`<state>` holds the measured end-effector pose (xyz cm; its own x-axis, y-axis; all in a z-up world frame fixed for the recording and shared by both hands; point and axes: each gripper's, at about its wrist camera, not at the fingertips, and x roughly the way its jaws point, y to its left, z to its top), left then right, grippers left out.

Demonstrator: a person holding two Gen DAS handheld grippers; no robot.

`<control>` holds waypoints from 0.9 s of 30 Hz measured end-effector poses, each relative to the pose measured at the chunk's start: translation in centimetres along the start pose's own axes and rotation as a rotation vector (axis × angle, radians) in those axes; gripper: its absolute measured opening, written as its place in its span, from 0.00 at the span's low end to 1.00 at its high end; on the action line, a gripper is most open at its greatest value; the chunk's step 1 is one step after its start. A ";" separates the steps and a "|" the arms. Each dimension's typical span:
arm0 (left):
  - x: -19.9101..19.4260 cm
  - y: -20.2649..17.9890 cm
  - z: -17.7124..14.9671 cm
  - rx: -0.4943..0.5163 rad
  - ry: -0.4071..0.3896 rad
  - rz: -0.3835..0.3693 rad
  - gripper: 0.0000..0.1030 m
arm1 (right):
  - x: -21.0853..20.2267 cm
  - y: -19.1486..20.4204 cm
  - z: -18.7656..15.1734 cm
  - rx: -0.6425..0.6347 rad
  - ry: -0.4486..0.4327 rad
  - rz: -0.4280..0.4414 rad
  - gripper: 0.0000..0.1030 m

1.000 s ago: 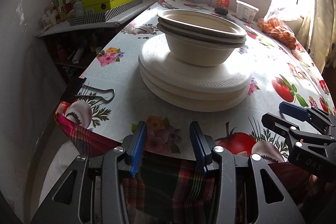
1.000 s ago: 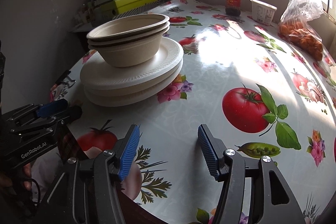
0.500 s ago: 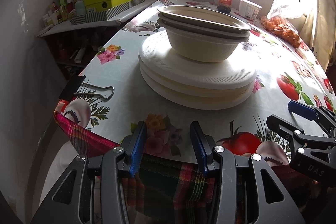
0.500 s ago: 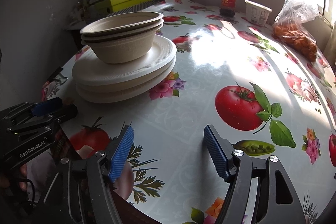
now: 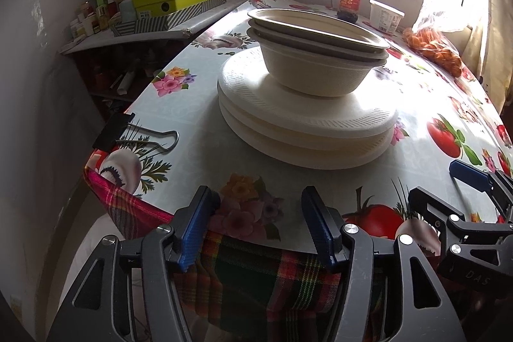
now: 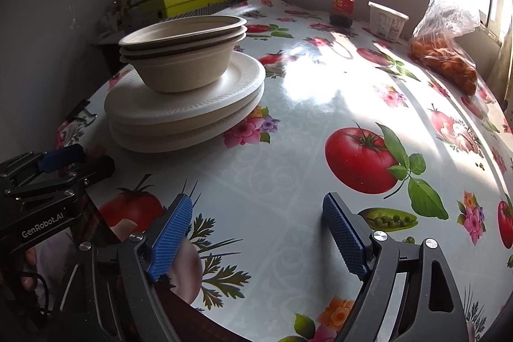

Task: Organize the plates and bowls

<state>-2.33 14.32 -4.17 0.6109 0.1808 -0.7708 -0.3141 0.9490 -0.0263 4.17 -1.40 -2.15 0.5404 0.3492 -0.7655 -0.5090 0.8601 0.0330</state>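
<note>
Table [image 5: 205,124] with fruit-print cloth. Plates [image 5: 307,130] stacked near its front-left corner, bowls [image 5: 317,53] nested on top. Left gripper [image 5: 256,223] at table edge just short of plates, jaws apart, empty. Right gripper [image 6: 256,233] right of plates, well apart, wide open, empty. Binder clip [image 5: 138,133] left of plates.

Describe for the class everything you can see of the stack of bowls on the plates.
The stack of bowls is three nested beige bowls of matte, fibrous-looking pulp, with wide flat rims and slanted walls. It stands upright, open side up, on the top plate of a stack of white ribbed plates, set toward that plate's far side. The inside that shows is bare. Only the top plate touches it; neither hand-held gripper does.
</note>
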 end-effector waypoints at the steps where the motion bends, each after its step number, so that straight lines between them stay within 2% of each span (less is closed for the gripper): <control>1: 0.0 0.0 0.0 -0.001 -0.001 0.004 0.61 | 0.0 0.0 0.0 0.001 0.000 -0.001 0.83; 27: 0.1 0.1 0.0 -0.005 -0.006 0.004 0.64 | 0.0 -0.1 0.0 0.003 0.000 -0.002 0.83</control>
<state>-2.28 14.44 -4.28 0.6139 0.1856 -0.7672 -0.3199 0.9471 -0.0268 4.19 -1.46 -2.17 0.5415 0.3475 -0.7655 -0.5061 0.8618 0.0332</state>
